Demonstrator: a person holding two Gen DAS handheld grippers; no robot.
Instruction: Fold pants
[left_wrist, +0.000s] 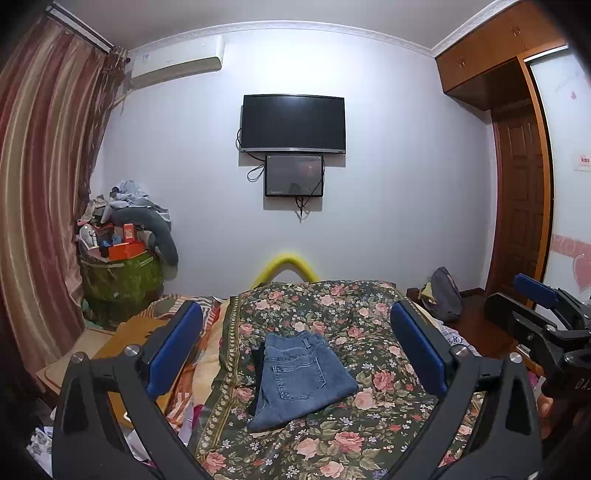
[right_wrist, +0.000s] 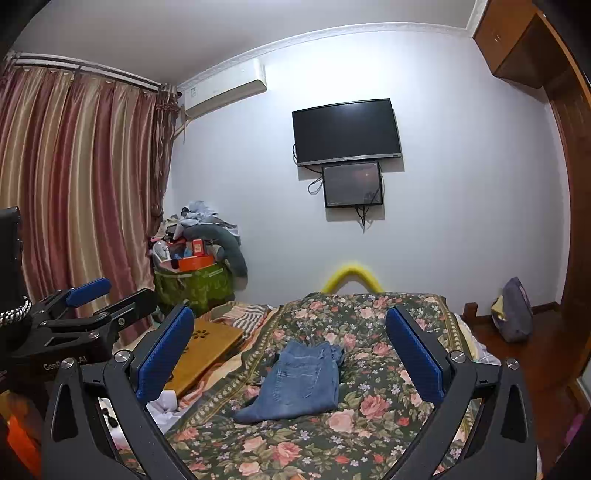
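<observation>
A pair of blue jeans (left_wrist: 299, 376) lies folded into a compact bundle on the floral bedspread (left_wrist: 332, 443), back pocket facing up, with a dark garment edge showing along its left side. In the right wrist view the same jeans (right_wrist: 295, 384) lie mid-bed. My left gripper (left_wrist: 301, 350) is raised above and short of the jeans, open, nothing between its blue pads. My right gripper (right_wrist: 291, 354) is also open and empty, held back from the jeans. The right gripper (left_wrist: 543, 314) shows at the right edge of the left wrist view; the left gripper (right_wrist: 96, 299) shows at the left of the right wrist view.
A wooden lap tray (right_wrist: 207, 350) lies on the bed's left side. A heaped green laundry basket (left_wrist: 118, 266) stands by the striped curtains (left_wrist: 44, 184). A wall television (left_wrist: 293, 123) hangs ahead, a yellow foam arch (left_wrist: 284, 264) at the bed's far end, a grey bag (left_wrist: 447, 295) right.
</observation>
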